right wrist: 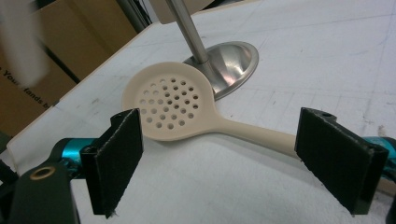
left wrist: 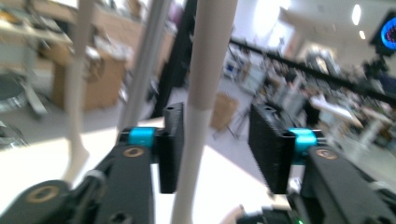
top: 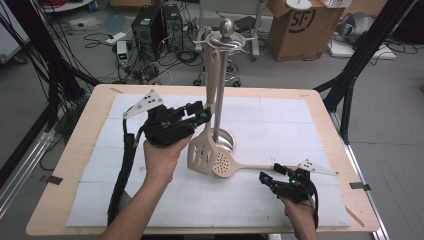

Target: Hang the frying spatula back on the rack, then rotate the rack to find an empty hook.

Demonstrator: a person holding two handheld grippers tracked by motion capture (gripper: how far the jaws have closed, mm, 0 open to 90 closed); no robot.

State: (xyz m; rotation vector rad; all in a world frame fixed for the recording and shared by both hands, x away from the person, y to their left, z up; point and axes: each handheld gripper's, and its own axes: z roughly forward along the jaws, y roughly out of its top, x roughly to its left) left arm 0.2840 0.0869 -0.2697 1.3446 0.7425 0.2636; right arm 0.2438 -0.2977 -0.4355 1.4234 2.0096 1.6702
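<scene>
Two tools are at work over the counter (top: 70,165), one in each hand. Left tool (top: 199,114) is raised beside the utensil stand (top: 222,75), its jaws spread apart with the cream handle of the hanging slotted turner (top: 202,152) running up between them. In the left gripper view that handle (left wrist: 198,112) lies against the left jaw's pad while a clear gap remains on the other side, so nothing is clamped yet (the picture is blurred, but the gap is plain). The turner's blade hangs just below and ahead of this tool, down by the stand's round steel base (top: 226,137).

Right tool (top: 269,177) sits low near the counter's front edge, jaws wide and released. Lying flat on the white mat (top: 300,125) is a perforated skimmer (right wrist: 170,103), its round head resting against the stand's base (right wrist: 231,63). Its handle (right wrist: 261,133) runs back toward the right tool and passes between the two jaws, closer to the right-hand pad, with neither pad visibly touching it.
</scene>
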